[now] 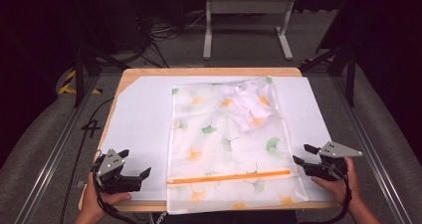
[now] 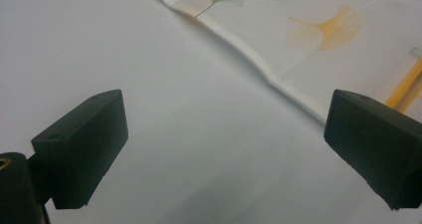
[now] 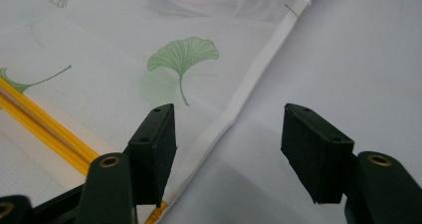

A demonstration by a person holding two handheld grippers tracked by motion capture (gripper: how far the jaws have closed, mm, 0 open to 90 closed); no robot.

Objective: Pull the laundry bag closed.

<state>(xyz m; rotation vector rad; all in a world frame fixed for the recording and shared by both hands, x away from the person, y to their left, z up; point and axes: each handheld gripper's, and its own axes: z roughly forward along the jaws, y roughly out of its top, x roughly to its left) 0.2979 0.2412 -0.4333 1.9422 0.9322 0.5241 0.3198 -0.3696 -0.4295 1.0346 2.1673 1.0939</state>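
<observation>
I see the mesh laundry bag lying mid-frame, long axis running top to bottom, zipper across its lower end. My right gripper, jaws spread, straddles its right hem; my left gripper, also spread, sits farther off at lower left.

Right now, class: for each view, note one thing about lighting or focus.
High view: bright white sheet, dark surroundings. Left gripper view: near black jaws soft, laundry bag slightly blurred. Right gripper view: green leaf print sharp, jaws casting a soft shadow.
</observation>
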